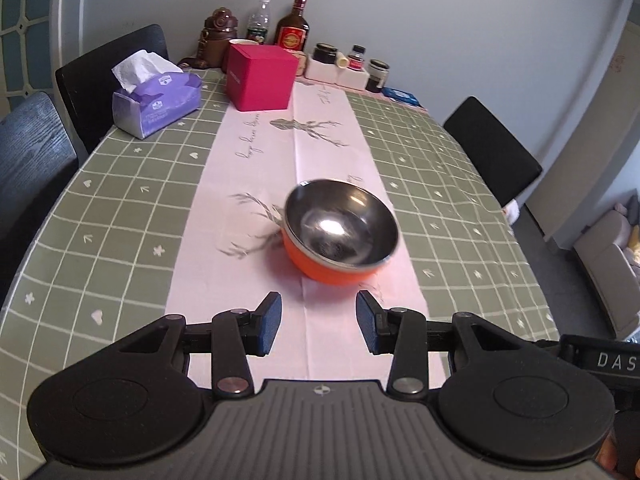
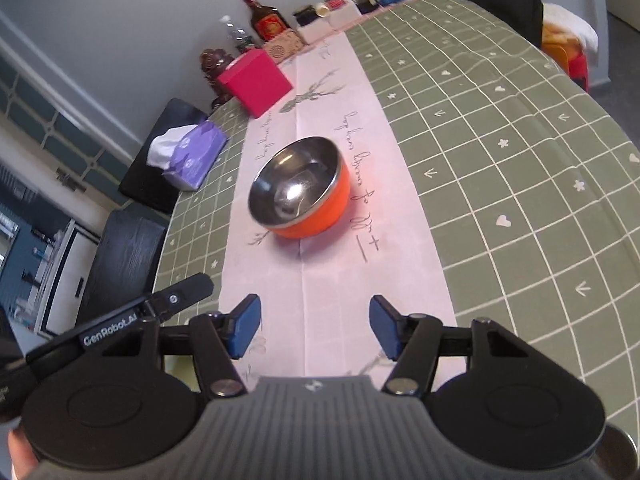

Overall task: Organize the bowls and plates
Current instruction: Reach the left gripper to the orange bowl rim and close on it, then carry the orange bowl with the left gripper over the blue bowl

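An orange bowl (image 1: 341,232) with a shiny steel inside sits upright on the pink runner in the middle of the table; in the right wrist view the same bowl (image 2: 298,188) lies ahead and slightly left. My left gripper (image 1: 318,322) hovers just short of the bowl, open, with nothing between its blue pads. My right gripper (image 2: 314,326) is open too, empty, a bit farther back from the bowl. Part of the left gripper's black body (image 2: 120,324) shows at the lower left of the right wrist view.
A red box (image 1: 260,76), a purple tissue pack (image 1: 156,98), bottles (image 1: 294,24) and jars (image 1: 352,64) stand at the table's far end. Black chairs (image 1: 492,148) flank the green checked tablecloth (image 1: 120,208). A metal rim (image 2: 618,452) shows at the lower right corner.
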Demonstrator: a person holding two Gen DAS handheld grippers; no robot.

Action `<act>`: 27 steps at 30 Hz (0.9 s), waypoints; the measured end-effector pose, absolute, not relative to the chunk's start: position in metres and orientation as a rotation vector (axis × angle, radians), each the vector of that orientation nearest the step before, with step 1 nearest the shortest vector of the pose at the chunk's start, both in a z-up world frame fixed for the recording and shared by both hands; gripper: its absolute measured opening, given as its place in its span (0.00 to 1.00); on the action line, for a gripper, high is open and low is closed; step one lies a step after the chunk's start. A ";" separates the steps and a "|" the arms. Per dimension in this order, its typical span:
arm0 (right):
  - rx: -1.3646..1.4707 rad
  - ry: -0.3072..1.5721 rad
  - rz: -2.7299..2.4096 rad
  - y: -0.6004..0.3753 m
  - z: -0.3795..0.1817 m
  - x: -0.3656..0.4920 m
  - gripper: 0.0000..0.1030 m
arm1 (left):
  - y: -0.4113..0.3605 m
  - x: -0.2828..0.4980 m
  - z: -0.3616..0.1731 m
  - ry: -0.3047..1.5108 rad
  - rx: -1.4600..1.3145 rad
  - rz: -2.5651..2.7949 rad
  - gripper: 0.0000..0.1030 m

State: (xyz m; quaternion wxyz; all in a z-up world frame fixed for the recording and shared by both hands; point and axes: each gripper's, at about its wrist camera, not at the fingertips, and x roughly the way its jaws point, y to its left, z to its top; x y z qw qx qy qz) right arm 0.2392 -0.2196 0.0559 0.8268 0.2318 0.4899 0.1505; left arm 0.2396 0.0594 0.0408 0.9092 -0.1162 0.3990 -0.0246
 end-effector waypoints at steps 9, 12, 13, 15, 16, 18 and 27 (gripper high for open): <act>0.465 1.045 0.268 -0.202 0.031 0.307 0.45 | 0.069 0.298 0.009 0.837 -0.275 0.028 0.37; 0.456 1.040 0.288 -0.197 0.023 0.323 0.38 | 0.070 0.314 -0.001 0.836 -0.260 0.051 0.37; 0.455 1.038 0.291 -0.195 0.021 0.328 0.38 | 0.070 0.320 -0.004 0.834 -0.260 0.058 0.37; 0.458 1.038 0.288 -0.192 0.015 0.337 0.37 | 0.070 0.330 -0.010 0.831 -0.265 0.059 0.35; 0.466 1.038 0.294 -0.191 0.012 0.341 0.34 | 0.070 0.334 -0.012 0.829 -0.266 0.061 0.35; 0.473 1.041 0.294 -0.188 0.007 0.348 0.32 | 0.070 0.341 -0.016 0.826 -0.274 0.058 0.35; 0.496 1.064 0.288 -0.178 -0.014 0.365 0.19 | 0.064 0.357 -0.033 0.838 -0.258 0.042 0.17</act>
